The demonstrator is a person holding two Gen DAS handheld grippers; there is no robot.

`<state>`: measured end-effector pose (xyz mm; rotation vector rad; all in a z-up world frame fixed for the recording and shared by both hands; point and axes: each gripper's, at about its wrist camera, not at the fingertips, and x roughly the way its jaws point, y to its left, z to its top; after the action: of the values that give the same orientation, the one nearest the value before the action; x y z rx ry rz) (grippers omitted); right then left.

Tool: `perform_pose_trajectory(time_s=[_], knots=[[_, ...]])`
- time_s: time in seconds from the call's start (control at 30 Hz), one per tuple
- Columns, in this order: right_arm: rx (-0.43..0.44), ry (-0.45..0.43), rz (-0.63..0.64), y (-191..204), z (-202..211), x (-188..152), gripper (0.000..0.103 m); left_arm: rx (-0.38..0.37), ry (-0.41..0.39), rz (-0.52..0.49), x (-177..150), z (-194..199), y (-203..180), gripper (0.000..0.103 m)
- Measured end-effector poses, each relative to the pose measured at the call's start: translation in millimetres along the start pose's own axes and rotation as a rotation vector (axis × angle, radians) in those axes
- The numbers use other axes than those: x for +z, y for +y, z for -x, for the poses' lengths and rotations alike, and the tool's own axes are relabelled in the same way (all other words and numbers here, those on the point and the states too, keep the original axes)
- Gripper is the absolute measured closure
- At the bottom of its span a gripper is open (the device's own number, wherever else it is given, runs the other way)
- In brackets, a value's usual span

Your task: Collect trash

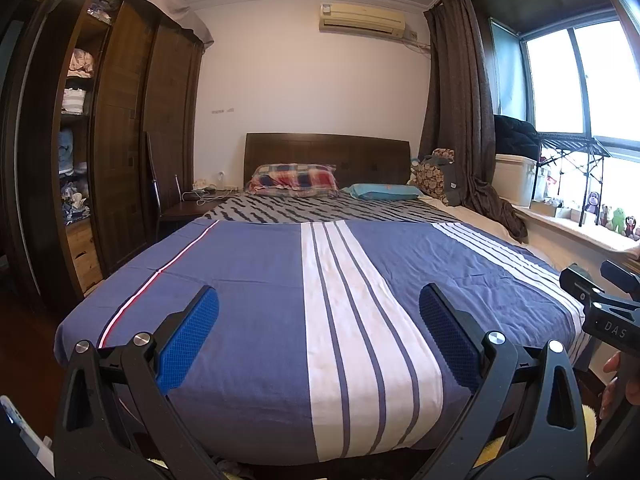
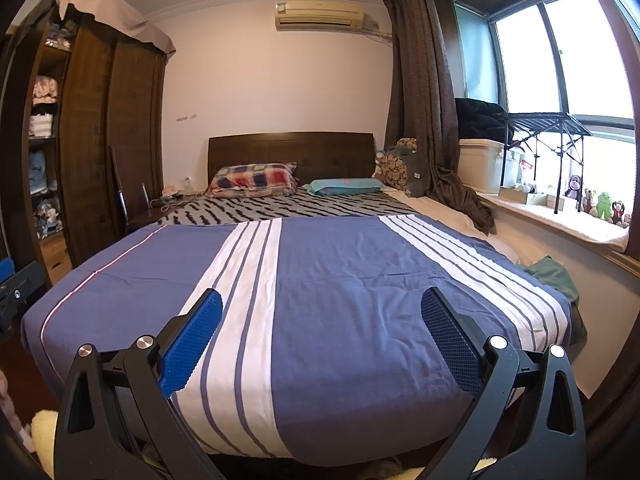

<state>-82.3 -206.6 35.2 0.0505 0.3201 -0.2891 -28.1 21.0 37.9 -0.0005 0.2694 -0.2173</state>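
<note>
Bed point(image 1: 256, 280) fills both views; blue striped cover point(image 2: 340, 280) spread flat, checked pillow point(image 1: 294, 180) and teal pillow point(image 2: 344, 186) at headboard. Wardrobe point(image 1: 120, 140) left, window ledge point(image 2: 560, 216) with toys right. Green cloth point(image 2: 552, 276) bunched between bed and ledge. Left gripper point(image 1: 318, 338) and right gripper point(image 2: 322, 338) both spread wide, holding nothing, above bed foot. No trash identifiable on cover. Judgement: search step; sweep cameras low along floor edges and nightstand point(image 1: 184, 210) before committing either claw.

Left tool point(image 1: 319, 306) level, blue fingers spread wide, holding nothing, right tool point(image 2: 322, 308) likewise wide, nothing held
</note>
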Motion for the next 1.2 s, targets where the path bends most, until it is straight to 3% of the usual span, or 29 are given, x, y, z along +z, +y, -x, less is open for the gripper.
perform_pose_trajectory(time_s=[1.2], knots=[[0.009,0.015,0.008,9.9,-1.9,-4.4,0.003,0.008,0.003,0.017,2.4,0.1,0.4,0.008]])
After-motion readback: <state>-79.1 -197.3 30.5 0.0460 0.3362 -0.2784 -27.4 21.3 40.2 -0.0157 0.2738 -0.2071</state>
